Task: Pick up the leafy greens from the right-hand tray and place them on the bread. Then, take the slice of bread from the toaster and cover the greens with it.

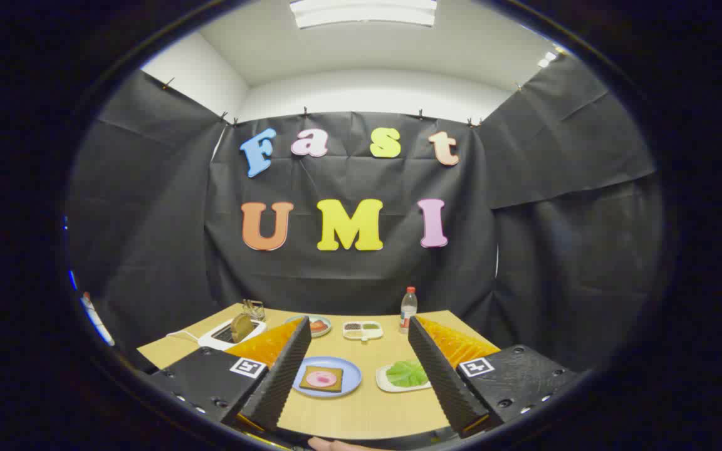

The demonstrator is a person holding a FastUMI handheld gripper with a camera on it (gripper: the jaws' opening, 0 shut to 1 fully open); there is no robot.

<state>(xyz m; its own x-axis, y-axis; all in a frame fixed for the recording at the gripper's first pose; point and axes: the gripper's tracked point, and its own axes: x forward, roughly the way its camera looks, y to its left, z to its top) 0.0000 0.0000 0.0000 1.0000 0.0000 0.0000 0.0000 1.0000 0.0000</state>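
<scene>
My gripper [359, 329] is open, held above the wooden table with nothing between its fingers. Between and below the fingers lies a blue plate [303, 387] carrying a brown slice of bread [311, 386] with a pink round topping [321, 378] on it. To its right a white tray [383, 383] holds the leafy greens [405, 373], right beside my right finger [439, 369]. At the far left of the table stands a white toaster [220, 339] with a brown bread slice [242, 326] sticking up out of it.
Far side of the table: a small plate with red food [319, 326], a white divided dish [362, 329] with small portions, a clear bottle with a red cap [408, 308], and a wire rack [253, 308] behind the toaster. A fingertip [336, 445] shows at the near edge.
</scene>
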